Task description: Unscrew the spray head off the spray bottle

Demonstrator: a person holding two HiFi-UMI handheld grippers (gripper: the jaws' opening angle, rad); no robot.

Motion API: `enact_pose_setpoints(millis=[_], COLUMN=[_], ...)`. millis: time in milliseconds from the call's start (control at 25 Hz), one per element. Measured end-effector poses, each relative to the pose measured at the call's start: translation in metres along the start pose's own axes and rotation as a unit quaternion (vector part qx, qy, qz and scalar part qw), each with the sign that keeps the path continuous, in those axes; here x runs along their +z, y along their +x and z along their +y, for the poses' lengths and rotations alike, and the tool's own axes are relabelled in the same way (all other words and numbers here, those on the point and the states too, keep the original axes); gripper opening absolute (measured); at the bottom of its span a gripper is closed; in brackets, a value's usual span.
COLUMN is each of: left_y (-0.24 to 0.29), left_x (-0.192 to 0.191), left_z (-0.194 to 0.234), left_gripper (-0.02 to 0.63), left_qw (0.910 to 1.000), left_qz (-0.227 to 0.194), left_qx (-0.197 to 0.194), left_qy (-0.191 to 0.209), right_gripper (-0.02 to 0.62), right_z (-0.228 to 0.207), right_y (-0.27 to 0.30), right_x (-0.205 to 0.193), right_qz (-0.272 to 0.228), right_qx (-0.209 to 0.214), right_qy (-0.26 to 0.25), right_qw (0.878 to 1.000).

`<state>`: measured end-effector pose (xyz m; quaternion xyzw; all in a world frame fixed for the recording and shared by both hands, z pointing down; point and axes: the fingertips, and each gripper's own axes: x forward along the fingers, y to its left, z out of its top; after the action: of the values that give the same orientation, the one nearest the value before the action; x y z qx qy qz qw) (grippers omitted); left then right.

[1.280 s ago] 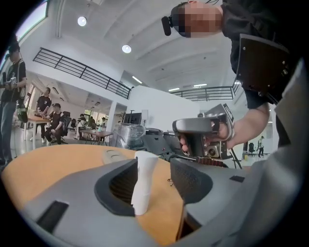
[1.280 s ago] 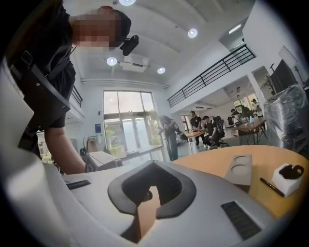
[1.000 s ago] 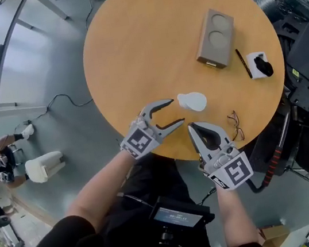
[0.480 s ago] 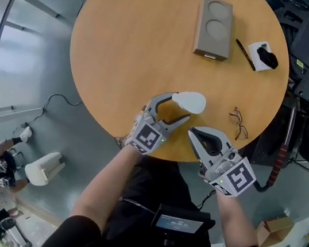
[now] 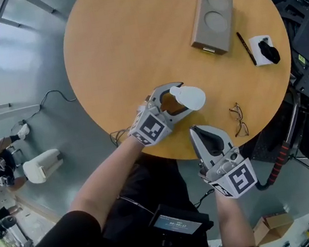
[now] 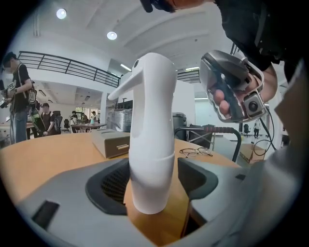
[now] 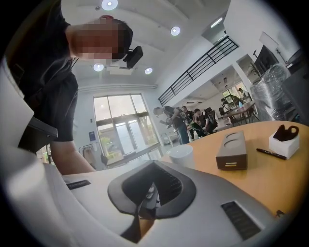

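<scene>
spray bottle (image 5: 192, 97) upright near the table (image 5: 131, 48) edge. left gripper (image 5: 179, 100) straddles its body, jaws just been opening, wide, pads not pressing; likely to brace it. right gripper (image 5: 195, 132) shut, empty, just beside.

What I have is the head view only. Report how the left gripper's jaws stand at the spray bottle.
Observer: The left gripper has just been opening its jaws. The spray bottle stands upright between them with a gap showing at one pad, so it is not clamped.
Operator: Give me the seam's height.
Observer: The seam under the spray head sits just above the pads, which flank the bottle's body.
Operator: Now the right gripper.
Observer: The right gripper has its jaws together on nothing.
</scene>
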<state>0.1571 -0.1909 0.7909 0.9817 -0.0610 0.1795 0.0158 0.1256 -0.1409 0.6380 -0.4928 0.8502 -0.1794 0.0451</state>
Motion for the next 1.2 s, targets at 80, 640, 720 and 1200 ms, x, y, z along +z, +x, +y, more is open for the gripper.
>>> enact_pose_setpoints(millis=[80,640,720,1200], left_y=[0.004,0.016,0.008,-0.113], left_x=[0.001,0.017,0.026,0.142], left_z=[0.0,-0.005,-0.011,-0.048], left_gripper=[0.328,0.305,0.305,0.305], left_qw=[1.0,0.9986,0.9985,0.9982], left_qz=[-0.004,-0.044,-0.041,-0.047], left_qx=[-0.002,-0.027,-0.036,-0.034], left_qy=[0.002,-0.001,-0.003,-0.019], right_gripper=[-0.005,-0.005,-0.005,0.08], right_z=[-0.002,0.005,0.008,0.103], right_y=[-0.003,-0.015,-0.019,-0.013], right_x=[-0.002,-0.004,0.004,0.101], right_qz=[-0.001,-0.005,-0.007,0.011], right_qx=[-0.005,-0.016,-0.015,0.03], right_qy=[0.002,0.0,-0.007,-0.08], right_qw=[1.0,1.0,1.0,0.996])
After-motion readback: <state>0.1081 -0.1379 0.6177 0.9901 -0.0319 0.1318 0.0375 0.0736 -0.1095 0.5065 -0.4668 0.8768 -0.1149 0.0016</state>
